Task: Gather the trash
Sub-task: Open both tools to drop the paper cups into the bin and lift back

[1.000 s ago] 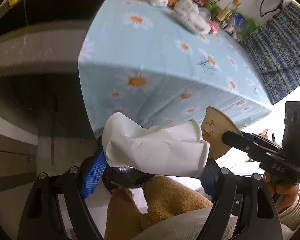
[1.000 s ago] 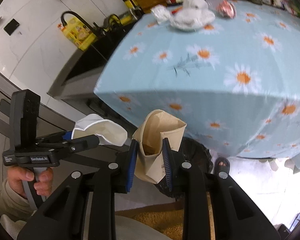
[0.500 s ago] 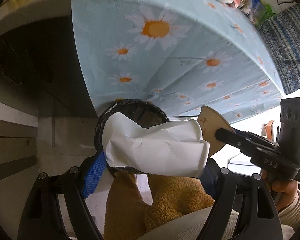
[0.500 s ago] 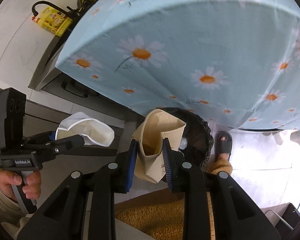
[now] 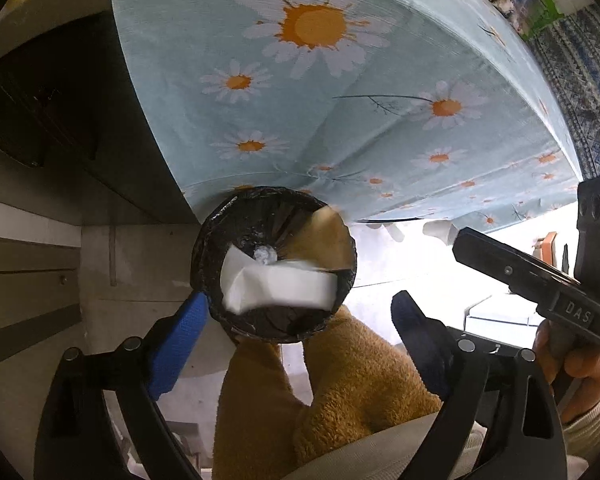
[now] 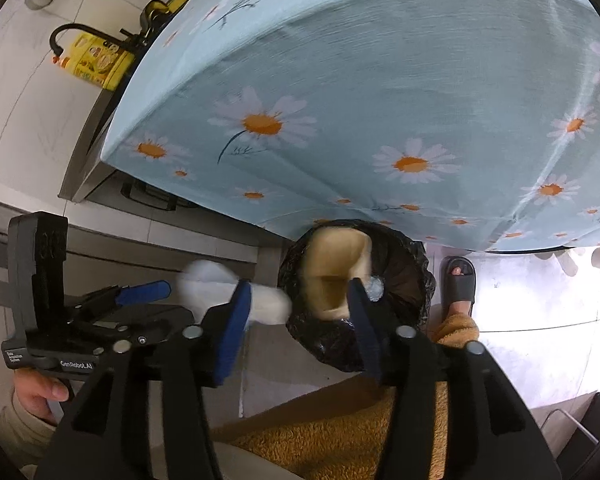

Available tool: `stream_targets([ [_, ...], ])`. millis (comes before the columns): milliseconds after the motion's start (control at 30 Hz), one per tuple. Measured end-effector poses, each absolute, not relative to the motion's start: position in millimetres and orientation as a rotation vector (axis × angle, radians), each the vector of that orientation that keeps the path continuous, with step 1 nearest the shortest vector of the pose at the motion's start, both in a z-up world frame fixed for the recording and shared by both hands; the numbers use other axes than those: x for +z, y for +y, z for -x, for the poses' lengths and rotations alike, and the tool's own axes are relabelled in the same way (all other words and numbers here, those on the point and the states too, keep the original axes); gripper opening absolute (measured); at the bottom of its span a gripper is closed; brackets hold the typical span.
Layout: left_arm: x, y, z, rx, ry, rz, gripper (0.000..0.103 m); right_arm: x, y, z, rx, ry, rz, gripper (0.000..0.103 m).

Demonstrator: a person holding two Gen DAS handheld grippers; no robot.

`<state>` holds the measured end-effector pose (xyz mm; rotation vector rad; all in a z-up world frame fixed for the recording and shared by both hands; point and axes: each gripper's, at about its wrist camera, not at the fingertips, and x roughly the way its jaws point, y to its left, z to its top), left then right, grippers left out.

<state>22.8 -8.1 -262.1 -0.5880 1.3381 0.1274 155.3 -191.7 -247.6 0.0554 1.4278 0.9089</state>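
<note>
A black-lined trash bin (image 5: 236, 232) stands on the floor under the table edge; it also shows in the right wrist view (image 6: 412, 280). A crushed white paper cup (image 5: 276, 286) is falling, blurred, over the bin mouth, free of my left gripper (image 5: 296, 322), whose jaws stand wide open. A tan paper cup (image 6: 336, 268) drops into the bin, free of my right gripper (image 6: 300, 320), also open. The white cup (image 6: 220, 284) appears blurred between the two grippers in the right wrist view.
The table with its blue daisy cloth (image 5: 340, 100) overhangs the bin. Grey cabinets (image 6: 112, 224) stand to the left. The person's tan-clad legs (image 5: 332, 392) and a slippered foot (image 6: 458, 280) are beside the bin.
Both grippers opened and let go of their cups, which now fall into the bin. Both grippers came lower, closer over the bin.
</note>
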Motion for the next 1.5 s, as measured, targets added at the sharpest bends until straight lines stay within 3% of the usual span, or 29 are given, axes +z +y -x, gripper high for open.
stream_targets([
  [167, -260, -4, -27, 0.138, 1.335, 0.590, 0.090, -247, -195, -159, 0.892, 1.428, -0.058, 0.053],
  [500, -243, 0, -30, 0.134, 1.301, 0.581, 0.090, -234, -201, -162, 0.867, 1.398, -0.063, 0.064],
  [967, -166, 0, -30, 0.104, 1.147, 0.496, 0.090, -167, -209, -159, 0.891, 1.192, -0.061, 0.072],
  [1267, -121, 6, -37, 0.084, 1.041, 0.437, 0.090, -106, -228, -170, 0.837, 0.976, -0.106, 0.086],
  [1333, -113, 6, -40, 0.081, 1.023, 0.427, 0.090, -94, -232, -174, 0.818, 0.938, -0.103, 0.095],
  [1500, -95, 2, -52, 0.079, 0.981, 0.402, 0.090, -73, -240, -191, 0.806, 0.885, -0.117, 0.098],
])
